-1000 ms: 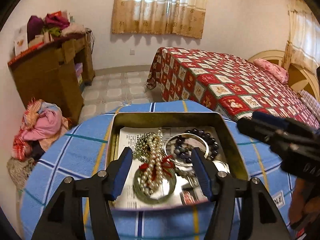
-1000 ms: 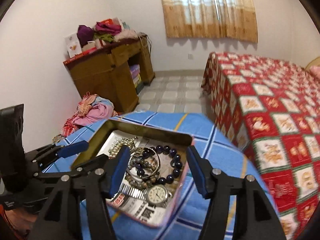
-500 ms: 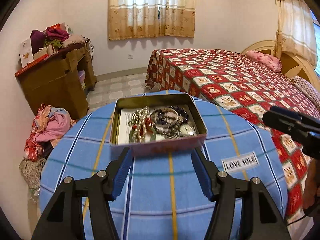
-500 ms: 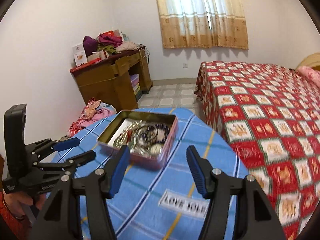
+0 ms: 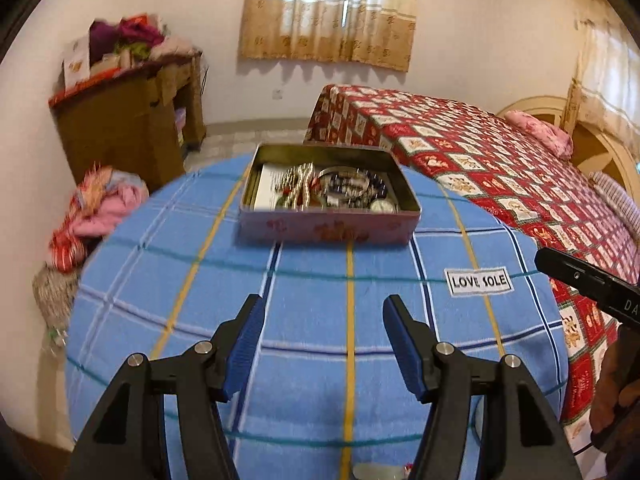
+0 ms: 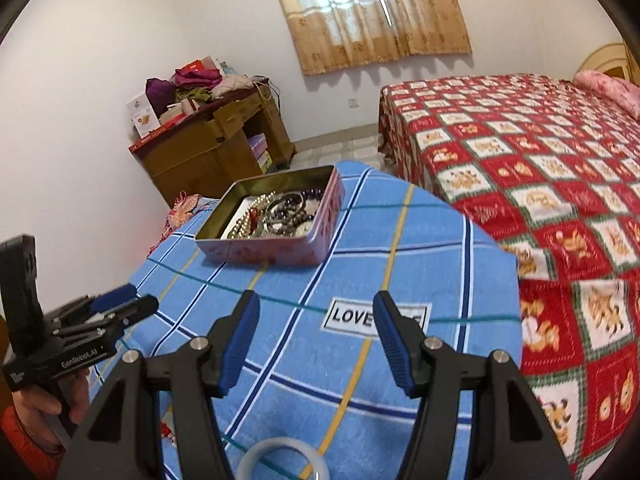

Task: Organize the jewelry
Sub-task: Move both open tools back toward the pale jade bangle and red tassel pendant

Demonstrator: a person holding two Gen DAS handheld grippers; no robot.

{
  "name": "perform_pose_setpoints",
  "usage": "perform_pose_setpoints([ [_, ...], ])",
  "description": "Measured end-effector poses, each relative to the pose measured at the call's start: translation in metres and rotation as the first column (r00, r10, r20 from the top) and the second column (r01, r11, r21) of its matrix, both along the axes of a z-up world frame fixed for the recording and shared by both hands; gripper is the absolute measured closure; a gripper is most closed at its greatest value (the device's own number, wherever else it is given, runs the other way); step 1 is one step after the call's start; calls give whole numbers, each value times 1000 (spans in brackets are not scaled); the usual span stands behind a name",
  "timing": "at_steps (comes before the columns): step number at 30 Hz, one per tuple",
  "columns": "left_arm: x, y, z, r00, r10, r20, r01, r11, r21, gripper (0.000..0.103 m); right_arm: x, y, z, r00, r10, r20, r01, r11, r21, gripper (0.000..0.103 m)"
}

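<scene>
White walls, a tan patterned curtain [image 6: 376,16] and a bed with a red-and-white patchwork cover [image 6: 540,168] frame the scene, with a brown wooden cabinet [image 6: 212,152] piled with clothes and boxes against the far wall. Nearer the cameras stands a round desk draped in a blue plaid cloth [image 5: 312,340] that carries a white label reading "LOVE SOLE" [image 5: 479,281].

At the far side of that desk sits an open rectangular metal tin with pink flowered sides [image 5: 328,232]. Inside it lies a tangle of jewelry [image 5: 332,192]: pearl strands, dark bead bracelets, a silver bangle and a small watch, on top of a printed sheet.

The left hand-held gripper [image 5: 323,344] hovers above the bare cloth, well short of the tin, its blue-padded jaws spread apart with nothing between them. The right hand-held gripper [image 6: 316,336] is likewise released and empty, over the cloth near the label. A pale translucent ring [image 6: 286,460] lies on the cloth at the near edge, below the right one. In the right wrist view a person's hand [image 6: 44,404] grips the left tool's handle.
</scene>
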State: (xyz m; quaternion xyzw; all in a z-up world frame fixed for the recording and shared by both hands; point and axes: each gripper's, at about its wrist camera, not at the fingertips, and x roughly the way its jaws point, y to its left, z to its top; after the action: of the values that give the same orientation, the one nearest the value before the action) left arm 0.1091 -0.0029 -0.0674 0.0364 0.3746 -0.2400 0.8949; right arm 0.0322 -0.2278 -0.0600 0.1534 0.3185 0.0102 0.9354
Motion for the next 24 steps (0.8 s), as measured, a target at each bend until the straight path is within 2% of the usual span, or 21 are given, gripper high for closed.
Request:
perform_pose_setpoints([
  [5, -11, 9, -13, 999, 26, -31, -26, 1000, -8, 41, -8, 1, -6, 1000, -3, -12, 3, 1000, 18, 41],
  [16, -42, 35, -25, 997, 71, -38, -72, 997, -17, 41, -34, 3, -10, 1000, -9, -17, 9, 1000, 8, 41],
  [24, -53, 38, -34, 994, 95, -45, -94, 995, 32, 41, -47, 10, -15, 999, 13, -32, -14, 1000, -16, 41],
])
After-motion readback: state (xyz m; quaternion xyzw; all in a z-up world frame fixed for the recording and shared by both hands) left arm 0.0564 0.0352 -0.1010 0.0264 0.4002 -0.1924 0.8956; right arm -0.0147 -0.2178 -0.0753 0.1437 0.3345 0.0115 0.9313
